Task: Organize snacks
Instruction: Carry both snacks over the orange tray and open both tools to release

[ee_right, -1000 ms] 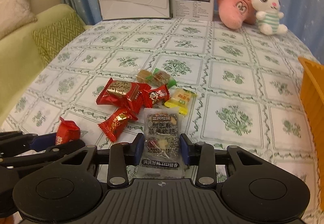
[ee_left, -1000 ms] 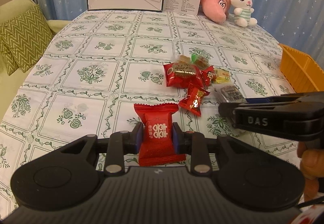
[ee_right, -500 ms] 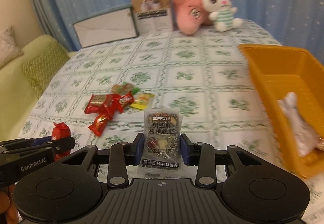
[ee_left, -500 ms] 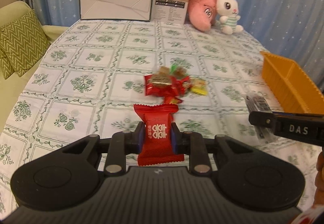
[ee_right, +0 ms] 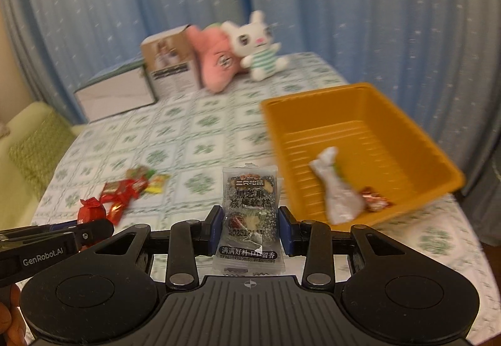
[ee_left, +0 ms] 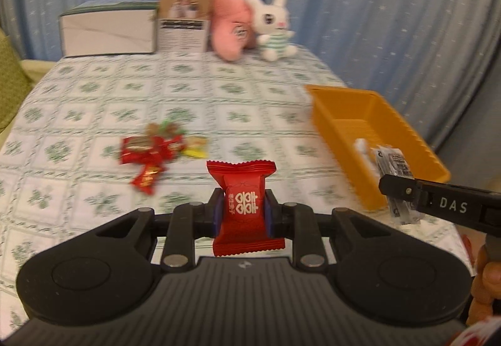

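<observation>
Clamped between the blue pads of the left gripper [ee_left: 243, 214], a red candy packet [ee_left: 242, 205] is held upright above the floral tablecloth [ee_left: 94, 95]. A clear sesame-walnut snack packet [ee_right: 249, 214] is pinched in the right gripper [ee_right: 250, 228] just beside the orange tray [ee_right: 407, 127], in which a silvery wrapper [ee_right: 336, 189] and a small red candy [ee_right: 374, 200] lie. A pile of loose candies [ee_left: 156, 149] is seen on the cloth, well apart from the tray.

Both handheld grippers matte black plastic: ribbed top plate, two round discs at the sides, silver rivets on the finger links, blue pads inside fingertips. Left gripper [ee_left: 243, 214] side reads "GenRobot.AI"; right gripper [ee_right: 250, 230] side reads "DAS" in white. Small white crosshair mark centred on each ribbed plate.
</observation>
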